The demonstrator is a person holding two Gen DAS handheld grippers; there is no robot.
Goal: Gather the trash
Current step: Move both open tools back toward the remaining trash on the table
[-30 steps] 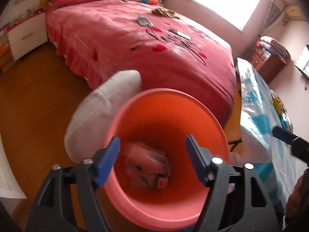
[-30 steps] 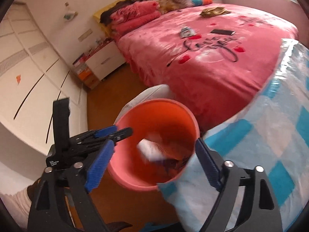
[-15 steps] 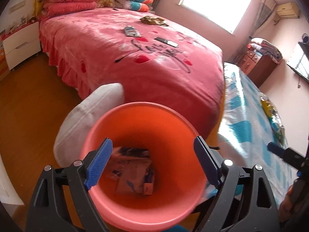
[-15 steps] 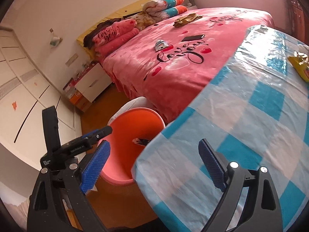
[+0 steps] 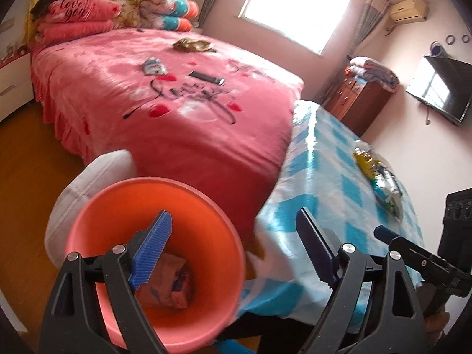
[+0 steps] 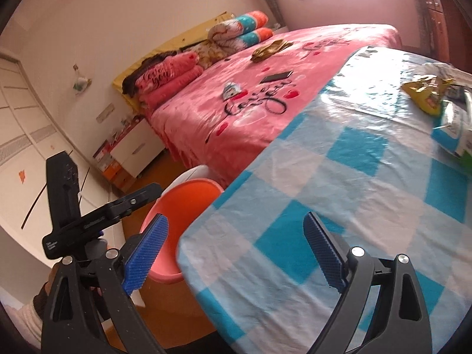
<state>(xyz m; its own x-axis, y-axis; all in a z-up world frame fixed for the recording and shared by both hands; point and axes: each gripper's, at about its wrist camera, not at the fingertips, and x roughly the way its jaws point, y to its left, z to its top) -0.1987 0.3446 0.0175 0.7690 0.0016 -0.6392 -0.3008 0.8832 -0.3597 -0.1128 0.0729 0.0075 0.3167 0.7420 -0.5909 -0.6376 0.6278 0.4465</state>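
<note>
Trash sits low in the orange bucket (image 5: pixel 206 206) on the floor, left of the surface (image 5: pixel 324 177). The left tool (image 5: pixel 233 250) hangs over the bucket with its blue pads spread wide and nothing between them. One pad hides part of the crumpled wrappers (image 5: pixel 171 283) inside, so their print is hard to read. A white cushion (image 5: pixel 88 177) peeks out behind the bucket. The right tool (image 6: pixel 236 253) hangs over the blue checked cloth, and its pads have just been opening wide, with nothing pinched. More trash, a yellow snack bag (image 6: pixel 427 94) and a clear bag (image 6: pixel 457 118), lies at the far right, cut off by the edge.
</note>
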